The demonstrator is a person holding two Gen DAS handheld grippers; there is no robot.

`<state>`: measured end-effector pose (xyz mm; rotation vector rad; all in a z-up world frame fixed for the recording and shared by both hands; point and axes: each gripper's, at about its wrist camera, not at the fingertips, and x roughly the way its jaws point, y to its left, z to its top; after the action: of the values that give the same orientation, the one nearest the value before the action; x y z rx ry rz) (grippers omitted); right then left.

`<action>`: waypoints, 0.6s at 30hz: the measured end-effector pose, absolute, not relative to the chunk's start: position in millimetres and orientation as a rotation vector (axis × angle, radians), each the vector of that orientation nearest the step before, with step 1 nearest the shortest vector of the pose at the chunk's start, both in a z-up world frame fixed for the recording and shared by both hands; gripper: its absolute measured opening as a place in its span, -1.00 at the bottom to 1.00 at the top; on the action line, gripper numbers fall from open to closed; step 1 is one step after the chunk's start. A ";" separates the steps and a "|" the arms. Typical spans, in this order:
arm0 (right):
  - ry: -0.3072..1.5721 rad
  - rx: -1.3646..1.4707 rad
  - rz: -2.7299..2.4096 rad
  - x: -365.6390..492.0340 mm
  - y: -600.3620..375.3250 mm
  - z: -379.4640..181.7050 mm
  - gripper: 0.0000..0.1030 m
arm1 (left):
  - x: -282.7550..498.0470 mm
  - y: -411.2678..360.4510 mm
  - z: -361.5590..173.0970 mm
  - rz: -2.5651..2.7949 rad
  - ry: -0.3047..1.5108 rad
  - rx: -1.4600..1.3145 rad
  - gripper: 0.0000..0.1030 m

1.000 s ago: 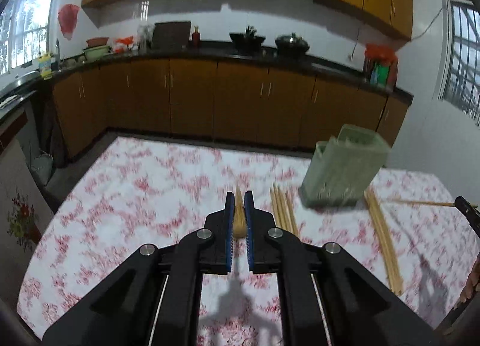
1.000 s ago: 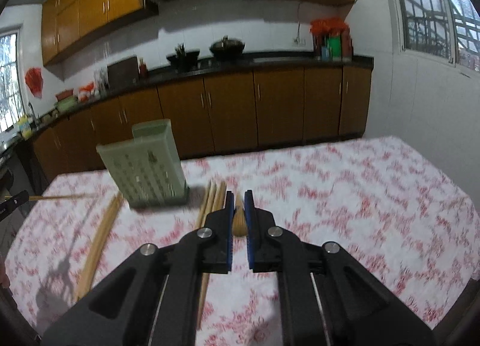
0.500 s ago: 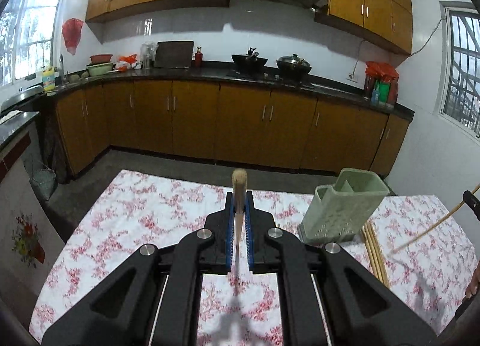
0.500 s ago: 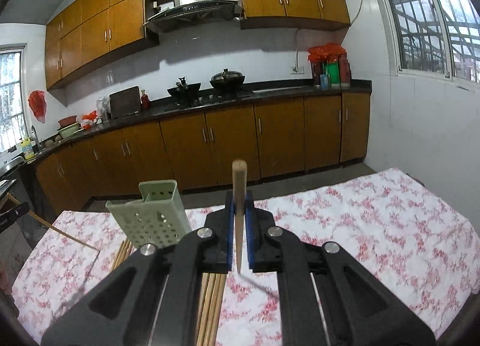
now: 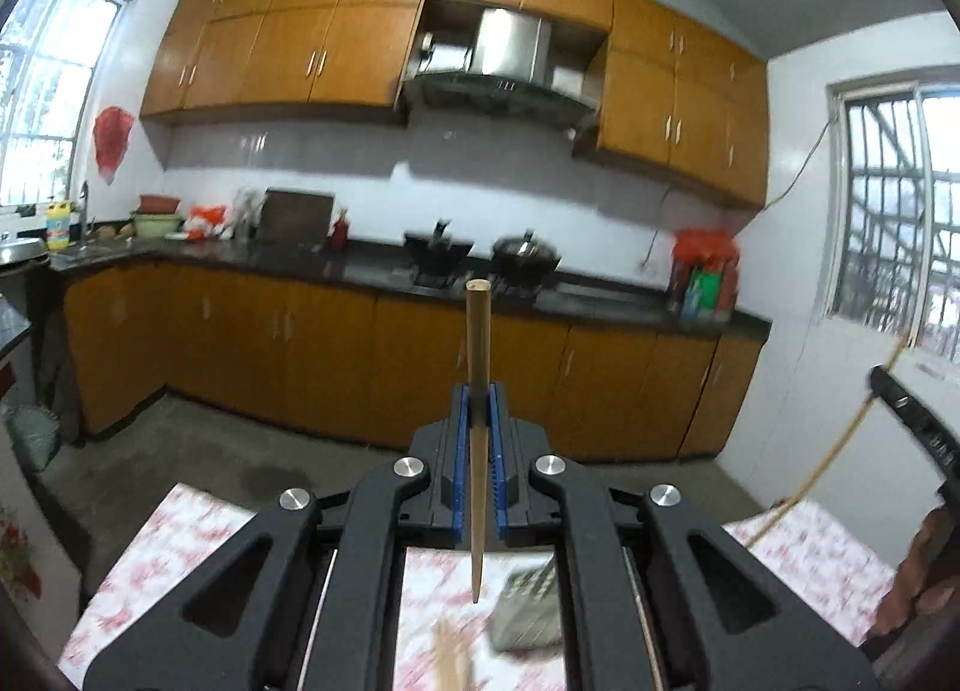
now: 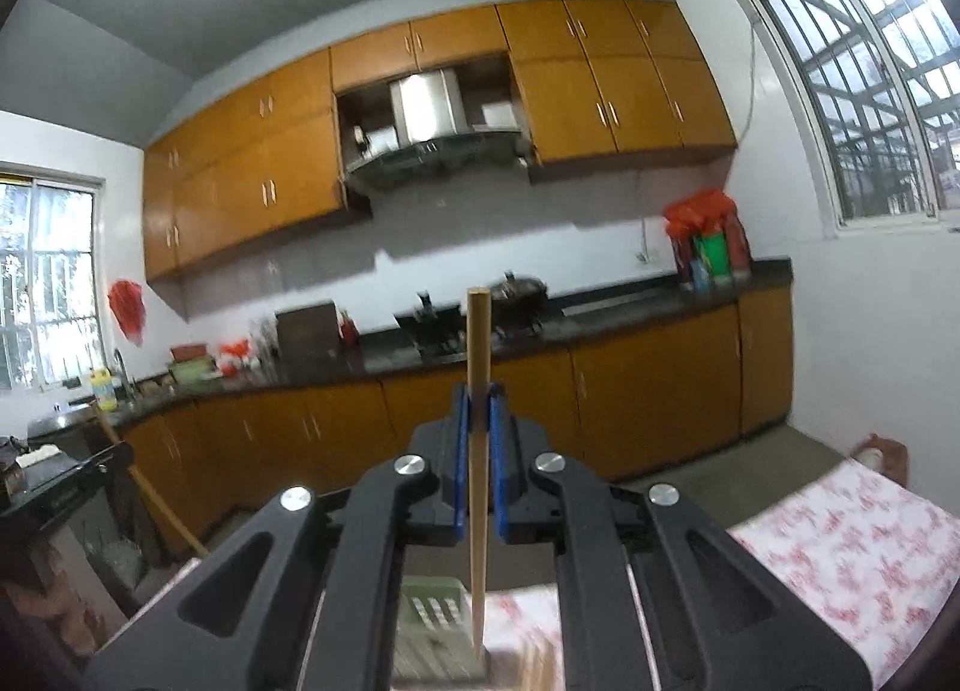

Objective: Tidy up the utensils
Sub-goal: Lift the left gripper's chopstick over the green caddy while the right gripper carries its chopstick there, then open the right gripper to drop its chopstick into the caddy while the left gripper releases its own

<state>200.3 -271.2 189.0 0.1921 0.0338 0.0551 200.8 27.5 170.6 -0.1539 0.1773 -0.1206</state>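
My left gripper [image 5: 478, 403] is shut on a wooden chopstick [image 5: 477, 343] that stands upright between the blue pads, high above the table. My right gripper [image 6: 478, 403] is shut on another upright chopstick [image 6: 478, 355]. The green slotted utensil holder [image 5: 528, 613] sits on the table below, just right of the left chopstick's lower tip; in the right wrist view the green holder [image 6: 435, 619] lies under the right chopstick's tip. Loose chopsticks [image 5: 453, 658] lie on the cloth beside the holder. The right gripper [image 5: 912, 421] with its chopstick shows at the left view's right edge.
The table carries a white cloth with red flowers [image 6: 852, 559]. Behind it run brown kitchen cabinets [image 5: 300, 355] with a dark counter, pots and a range hood. A white wall and window stand at the right.
Both grippers have risen and tilted up with their chopsticks. The table and the green holder have dropped to the bottom edge of both views.
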 end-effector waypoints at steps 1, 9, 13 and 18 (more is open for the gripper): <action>0.027 0.191 0.062 205.5 -267.7 190.6 -0.84 | 204.0 21.5 173.6 -0.129 0.160 -0.157 -0.86; 0.062 0.173 0.078 251.5 -247.7 168.8 -0.84 | 235.5 -4.1 147.0 -0.186 0.172 -0.185 -0.86; 0.124 0.178 0.075 266.3 -248.5 146.2 -0.84 | 245.2 -6.7 122.5 -0.203 0.230 -0.197 -0.86; 0.198 0.182 0.081 273.7 -244.7 123.1 -0.83 | 248.2 -8.0 100.9 -0.207 0.298 -0.195 -0.86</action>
<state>273.7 -244.7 123.1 0.1823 0.1985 0.0815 248.2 -8.0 100.9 -0.1952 0.2982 -0.2067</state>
